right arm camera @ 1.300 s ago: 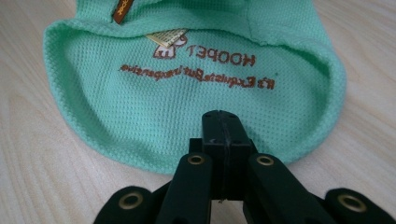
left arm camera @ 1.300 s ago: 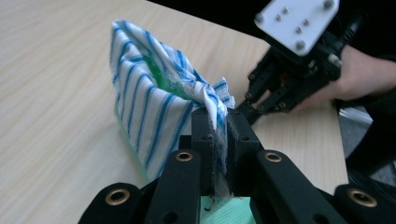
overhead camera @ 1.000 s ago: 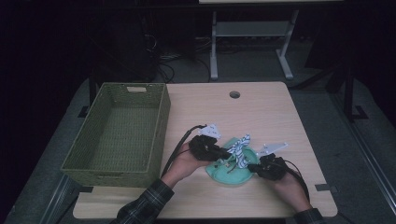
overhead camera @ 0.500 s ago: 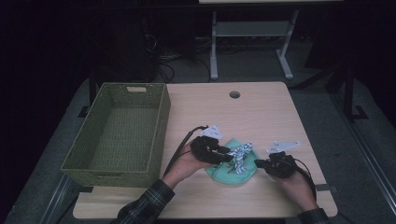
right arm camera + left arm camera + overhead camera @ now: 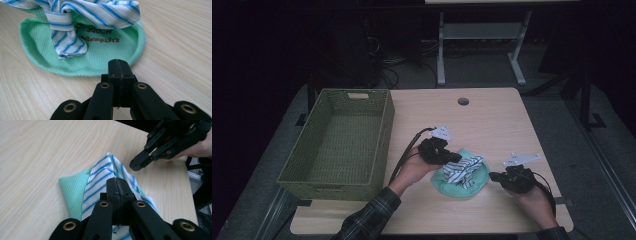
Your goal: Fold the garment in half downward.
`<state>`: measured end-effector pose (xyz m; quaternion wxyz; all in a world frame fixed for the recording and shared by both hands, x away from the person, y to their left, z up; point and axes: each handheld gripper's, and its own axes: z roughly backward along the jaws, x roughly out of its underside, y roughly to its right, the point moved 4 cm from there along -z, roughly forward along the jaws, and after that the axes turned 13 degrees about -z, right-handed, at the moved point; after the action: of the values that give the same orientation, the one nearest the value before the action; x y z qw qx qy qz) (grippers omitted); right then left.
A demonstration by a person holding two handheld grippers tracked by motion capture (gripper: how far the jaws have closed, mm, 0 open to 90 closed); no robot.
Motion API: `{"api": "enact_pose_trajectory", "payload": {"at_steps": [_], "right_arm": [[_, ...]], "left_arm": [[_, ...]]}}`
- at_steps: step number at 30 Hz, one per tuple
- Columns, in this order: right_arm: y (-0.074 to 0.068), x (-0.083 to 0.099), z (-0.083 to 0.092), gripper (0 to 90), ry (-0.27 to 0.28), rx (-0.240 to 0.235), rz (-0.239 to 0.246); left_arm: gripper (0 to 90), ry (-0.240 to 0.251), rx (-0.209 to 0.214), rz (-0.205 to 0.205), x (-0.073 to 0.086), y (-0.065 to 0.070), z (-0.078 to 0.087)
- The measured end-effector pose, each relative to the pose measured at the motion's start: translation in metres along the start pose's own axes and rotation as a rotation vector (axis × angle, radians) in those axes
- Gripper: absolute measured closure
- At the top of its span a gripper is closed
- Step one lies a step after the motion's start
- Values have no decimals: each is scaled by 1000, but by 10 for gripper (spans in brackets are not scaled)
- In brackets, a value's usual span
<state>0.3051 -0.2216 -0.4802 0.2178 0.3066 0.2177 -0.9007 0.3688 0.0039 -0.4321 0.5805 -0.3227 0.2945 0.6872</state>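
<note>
A blue-and-white striped cloth (image 5: pixel 464 167) (image 5: pixel 105 172) (image 5: pixel 100 10) lies bunched on a round green mesh cloth (image 5: pixel 457 186) (image 5: pixel 72 192) (image 5: pixel 100 50) near the table's front edge. My left gripper (image 5: pixel 457 157) (image 5: pixel 117 181) has just been closing and is now shut. Its tips rest on the striped cloth's left end, and no fabric shows between the pads. My right gripper (image 5: pixel 492 176) (image 5: pixel 119 63) (image 5: pixel 137 165) is shut and empty, just right of the green cloth's rim and pointing at it.
A green woven basket (image 5: pixel 387 125) stands empty at the table's left, close beside my left forearm. A cable hole (image 5: pixel 463 101) sits in the wooden table top (image 5: pixel 502 125) at the back. Dark floor and a metal stand lie beyond the far edge.
My right gripper has drawn back to the right, off the cloths. The striped cloth, earlier stretched toward it, now sits bunched on the green one. The left hand has stayed put.
</note>
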Motion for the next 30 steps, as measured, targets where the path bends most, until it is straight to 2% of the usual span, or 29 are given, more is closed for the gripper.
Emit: {"api": "enact_pose_trajectory", "payload": {"at_steps": [5,9,10,24,30], "right_arm": [[3,0,1,900,5,4,2],[5,0,3,900,6,12,-11],[7,0,3,900,11,14,0],[15,-2,10,900,46,33,-27],[17,-2,11,900,51,37,-37]], "left_arm": [[896,-11,22,14,2,3,-13],[896,-24,39,-2,1,8,-21],[896,-28,44,-6,1,9,-24],[896,-90,113,-27,5,31,-57],[896,-117,127,-38,9,36,-68]]}}
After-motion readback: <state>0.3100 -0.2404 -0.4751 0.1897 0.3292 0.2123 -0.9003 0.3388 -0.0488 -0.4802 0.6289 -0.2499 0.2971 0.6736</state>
